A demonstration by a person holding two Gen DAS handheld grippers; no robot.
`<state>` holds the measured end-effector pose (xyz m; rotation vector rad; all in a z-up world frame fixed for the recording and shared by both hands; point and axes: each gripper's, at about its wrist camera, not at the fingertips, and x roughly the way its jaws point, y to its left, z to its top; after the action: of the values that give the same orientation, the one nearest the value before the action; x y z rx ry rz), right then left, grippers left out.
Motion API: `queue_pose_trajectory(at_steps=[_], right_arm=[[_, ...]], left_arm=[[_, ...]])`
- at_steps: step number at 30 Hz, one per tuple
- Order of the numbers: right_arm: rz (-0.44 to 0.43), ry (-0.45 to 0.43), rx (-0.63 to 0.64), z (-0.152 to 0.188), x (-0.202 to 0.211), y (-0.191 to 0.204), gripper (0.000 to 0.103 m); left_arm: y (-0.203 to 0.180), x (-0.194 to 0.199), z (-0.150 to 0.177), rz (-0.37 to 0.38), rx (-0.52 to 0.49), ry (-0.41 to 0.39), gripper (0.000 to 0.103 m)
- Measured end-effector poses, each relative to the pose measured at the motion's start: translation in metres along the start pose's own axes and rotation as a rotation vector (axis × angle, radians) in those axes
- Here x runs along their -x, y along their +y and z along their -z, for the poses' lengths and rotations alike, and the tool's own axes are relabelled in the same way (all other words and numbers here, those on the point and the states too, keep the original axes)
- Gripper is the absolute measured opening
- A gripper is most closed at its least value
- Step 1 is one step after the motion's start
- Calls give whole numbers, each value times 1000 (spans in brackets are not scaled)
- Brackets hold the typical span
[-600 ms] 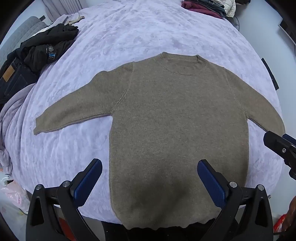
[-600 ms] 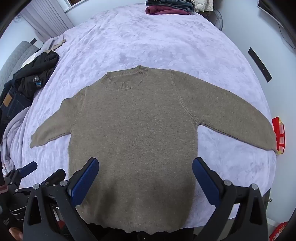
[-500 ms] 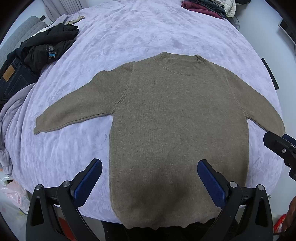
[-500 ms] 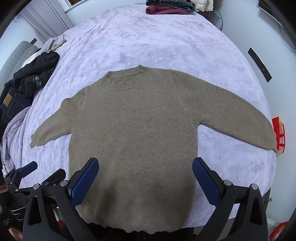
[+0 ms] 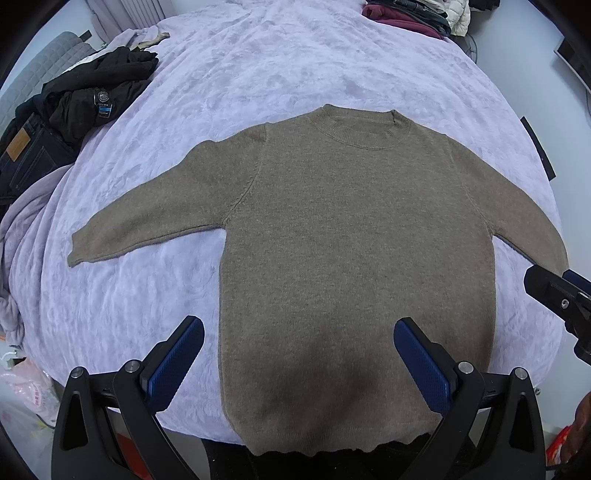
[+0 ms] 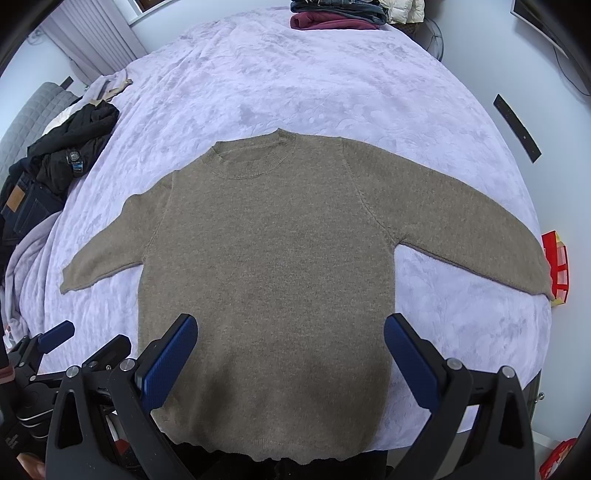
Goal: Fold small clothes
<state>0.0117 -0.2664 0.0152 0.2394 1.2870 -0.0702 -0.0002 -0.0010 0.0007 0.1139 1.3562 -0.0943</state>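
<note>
A brown knit sweater (image 5: 354,258) lies flat and face up on the lilac bedspread (image 5: 258,74), both sleeves spread out, collar at the far end. It also shows in the right wrist view (image 6: 266,295). My left gripper (image 5: 299,350) is open and empty, held above the sweater's lower hem, left of centre. My right gripper (image 6: 291,350) is open and empty above the hem too. The right gripper shows at the right edge of the left wrist view (image 5: 561,299). The left gripper shows at the lower left of the right wrist view (image 6: 55,339).
A pile of black and denim clothes (image 5: 66,122) lies at the bed's left edge. Folded clothes (image 6: 332,14) are stacked at the far end. A red object (image 6: 556,266) sits by the bed's right side. A lilac blanket (image 5: 22,236) hangs at the left.
</note>
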Motion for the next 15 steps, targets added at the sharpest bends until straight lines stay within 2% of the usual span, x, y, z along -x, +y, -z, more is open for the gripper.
queue_pose_trajectory(at_steps=[15], right_arm=[[10, 6, -5, 5, -3, -1, 101]], left_arm=[[-3, 1, 3, -3, 1, 0, 103]])
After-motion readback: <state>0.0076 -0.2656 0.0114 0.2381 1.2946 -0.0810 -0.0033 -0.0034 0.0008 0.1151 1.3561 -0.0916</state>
